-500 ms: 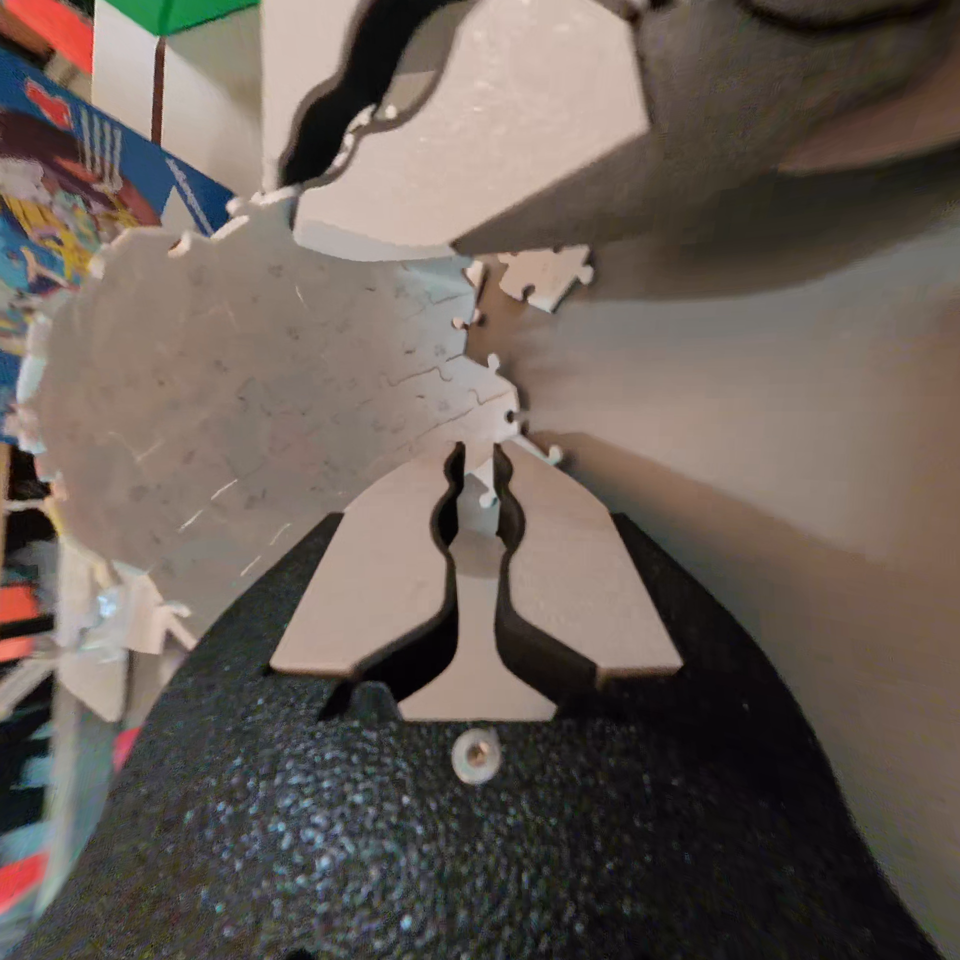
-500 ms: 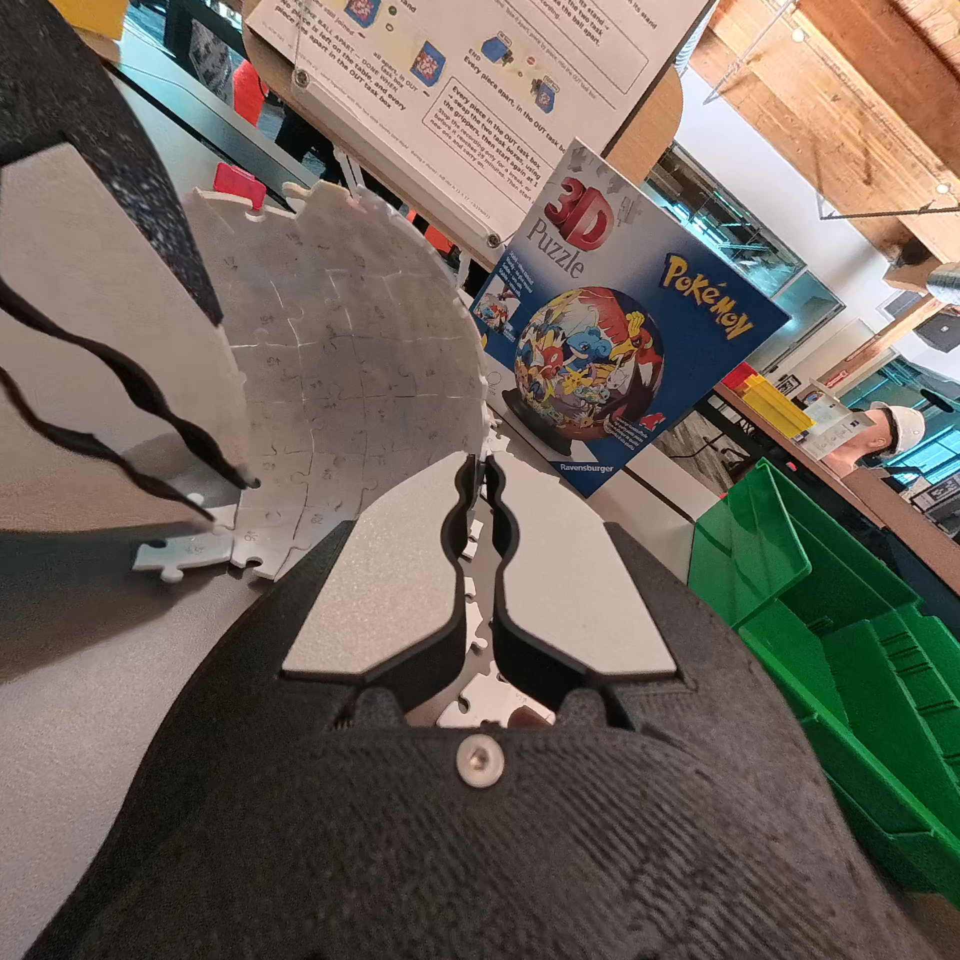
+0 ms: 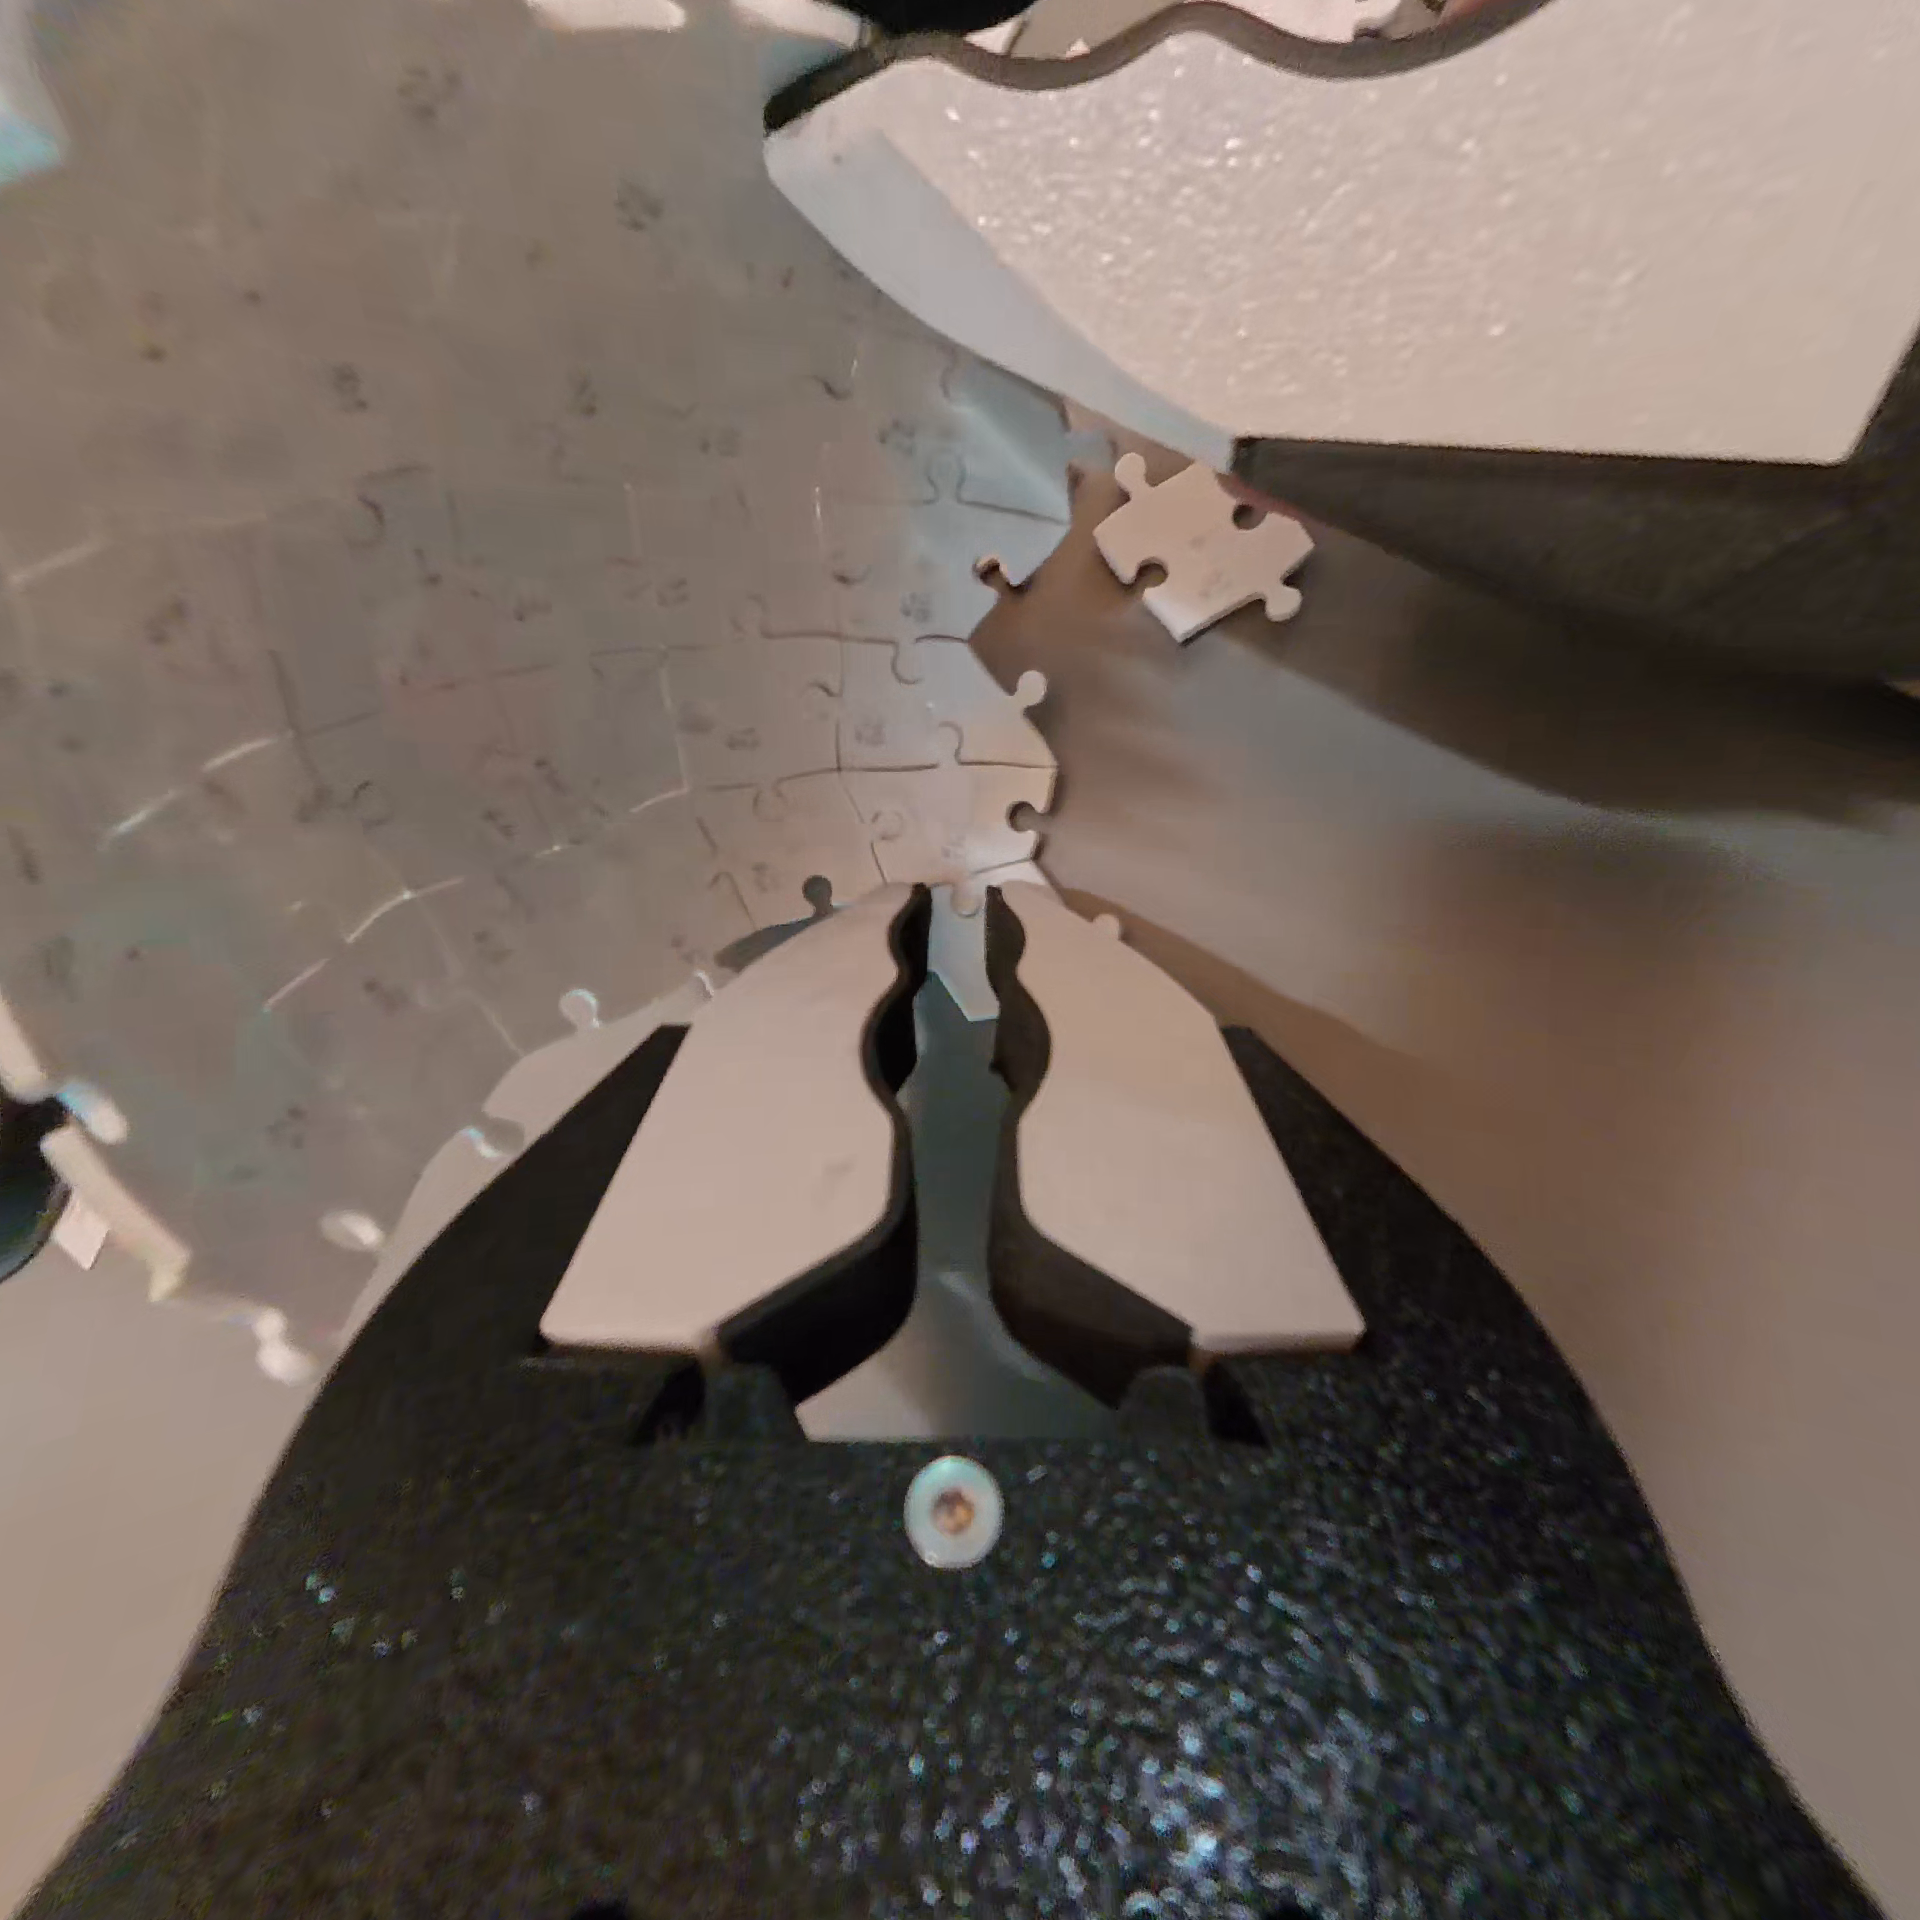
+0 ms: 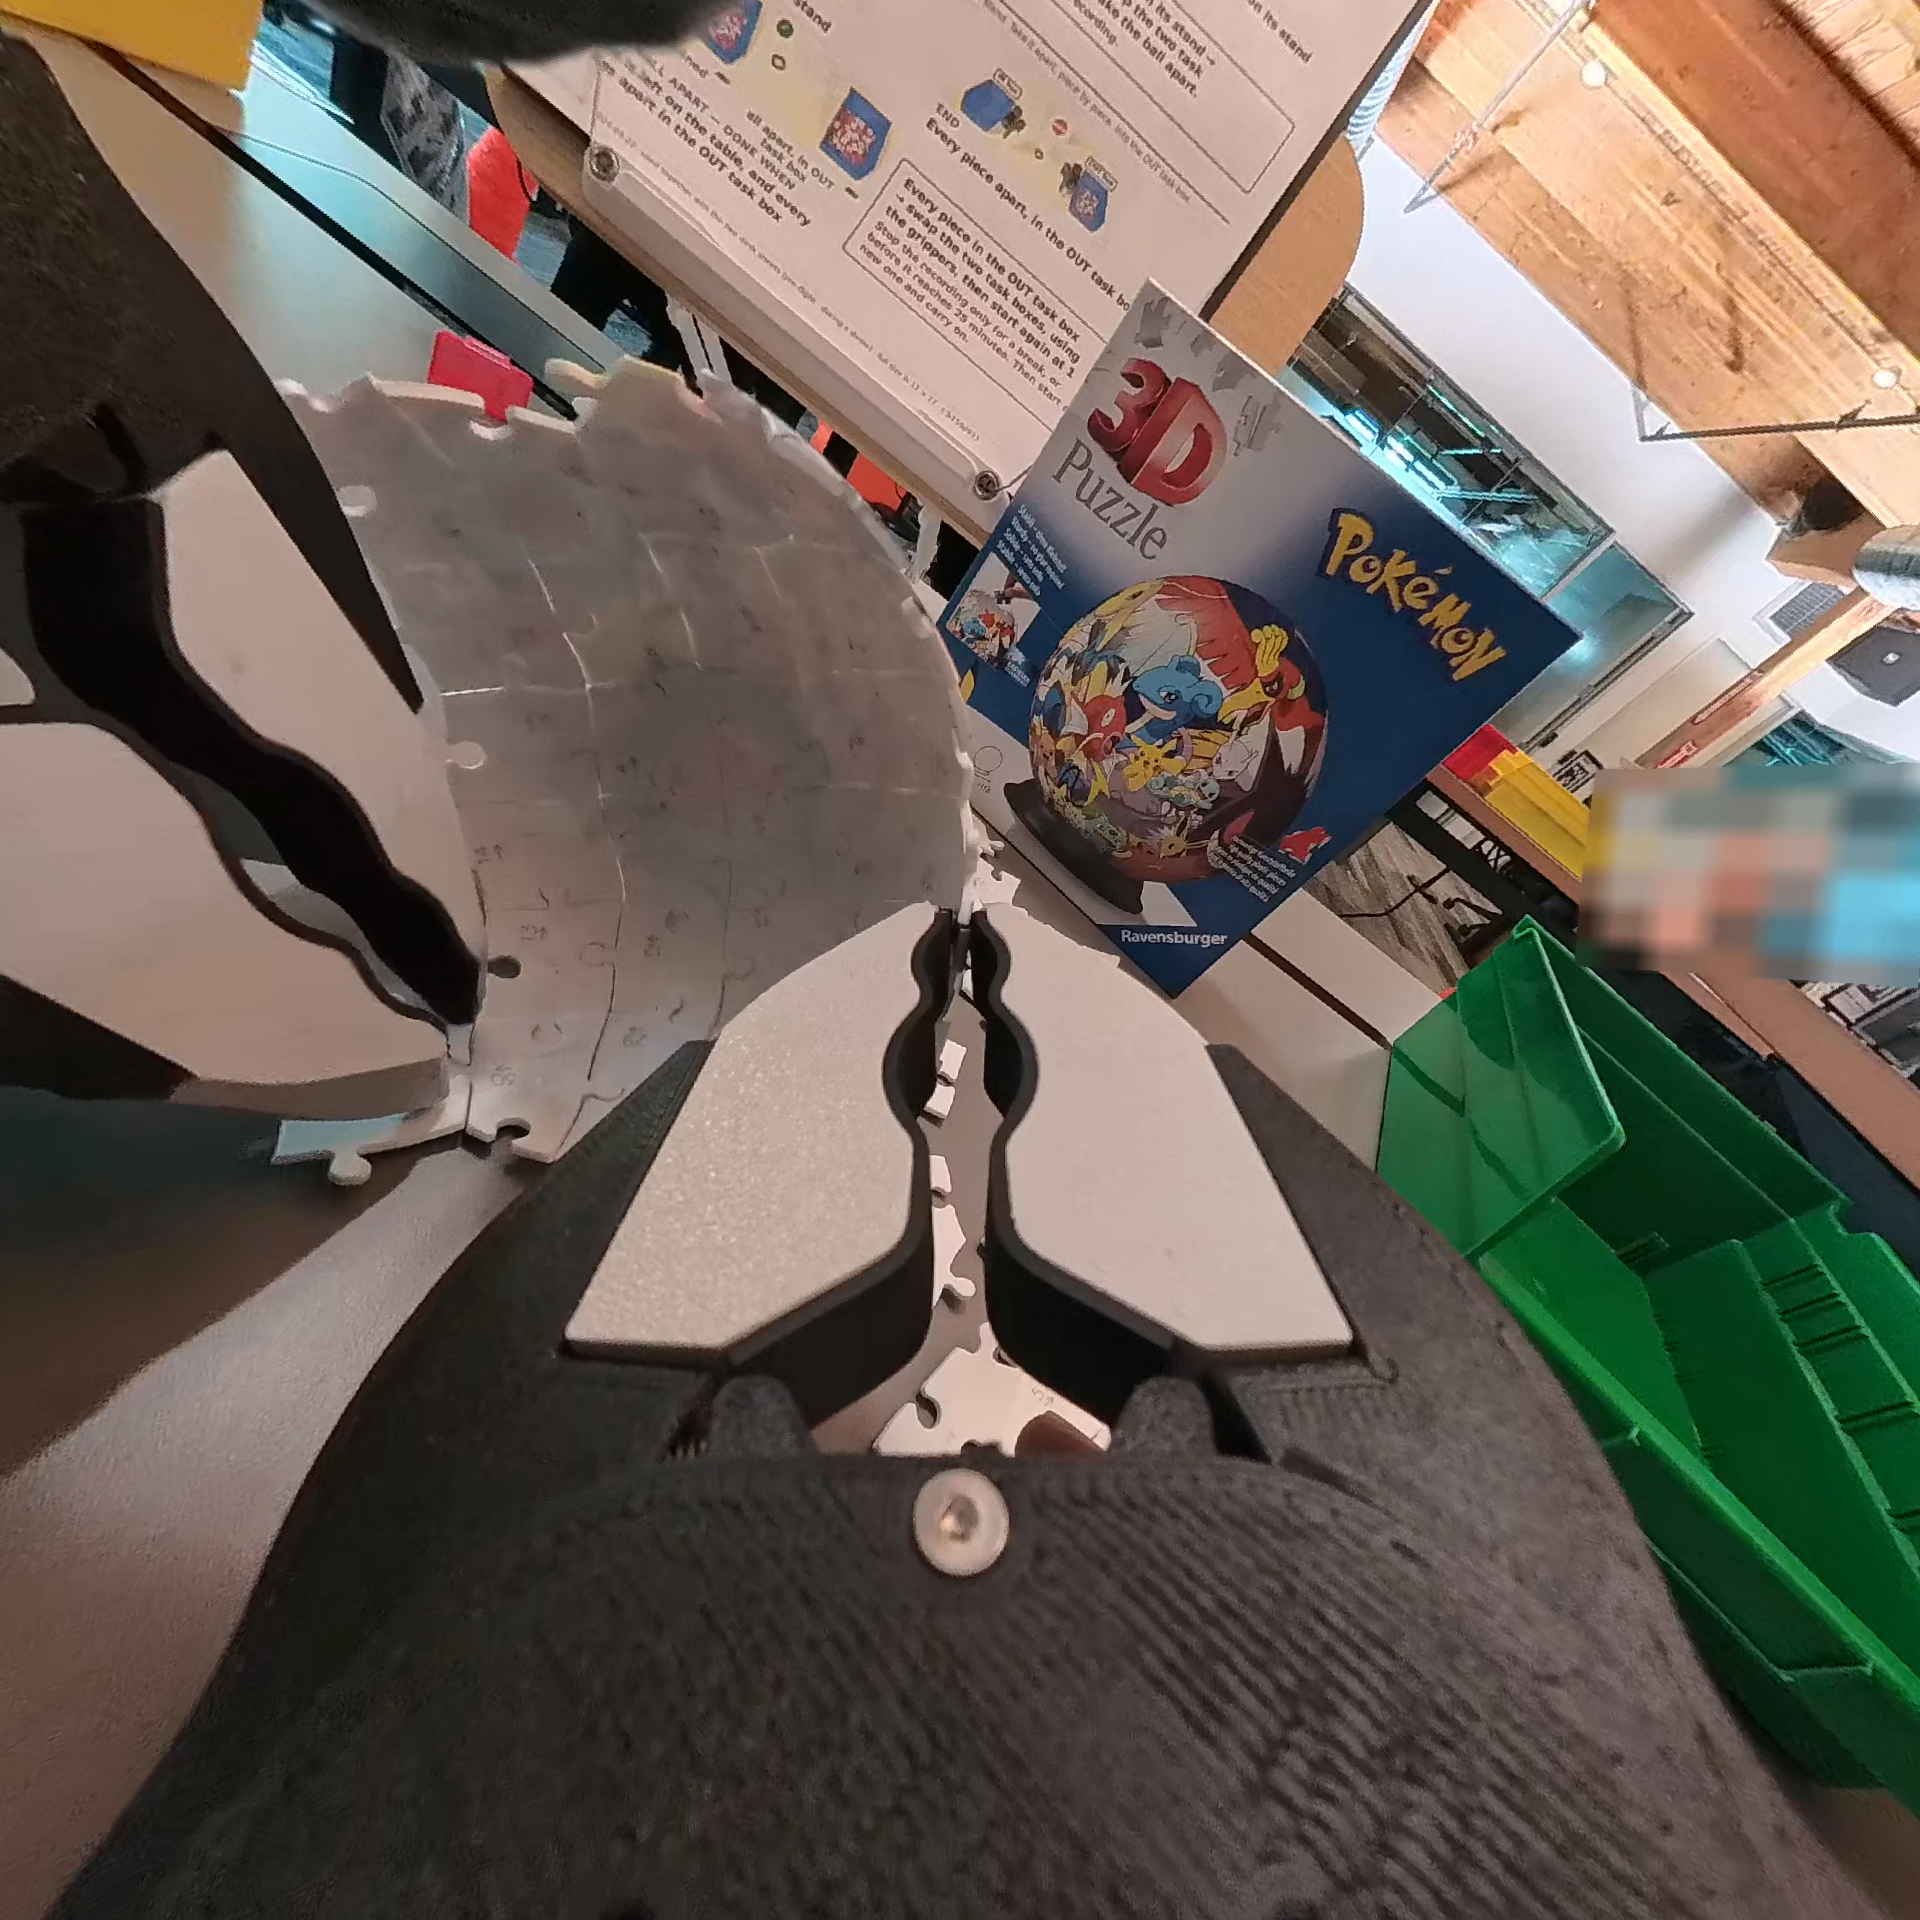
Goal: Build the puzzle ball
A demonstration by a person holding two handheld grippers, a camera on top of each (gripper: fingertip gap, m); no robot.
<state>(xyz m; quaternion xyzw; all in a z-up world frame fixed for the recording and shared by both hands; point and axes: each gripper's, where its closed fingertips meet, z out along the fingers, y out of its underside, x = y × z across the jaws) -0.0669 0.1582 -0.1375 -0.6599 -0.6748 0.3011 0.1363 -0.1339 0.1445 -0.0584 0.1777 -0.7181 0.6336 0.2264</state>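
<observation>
The half-built puzzle ball is a curved white shell of joined pieces [image 3: 436, 582], seen from its blank inner side, and it also shows in the right wrist view [image 4: 675, 727]. My left gripper [image 3: 956, 909] is shut on the shell's lower edge; in the right wrist view it [image 4: 457, 1013] clamps the rim near the table. My right gripper [image 4: 961, 920] is shut on the shell's opposite rim; in the left wrist view it [image 3: 821, 109] comes in from the top. One loose white piece [image 3: 1195, 551] lies on the table beside the shell.
The grey table [image 3: 1455, 935] carries several loose pieces [image 4: 951, 1070] under my right gripper. The blue puzzle box [image 4: 1299, 675] stands behind the shell, under an instruction sheet [image 4: 987, 135]. Green bins [image 4: 1662, 1247] sit at the right. One gripper's finger ends stand about 10 cm off the other's.
The left wrist view has closed in on the shell, which now fills its left side and hides the box. In the right wrist view the shell has leaned over more. Both grippers keep their hold.
</observation>
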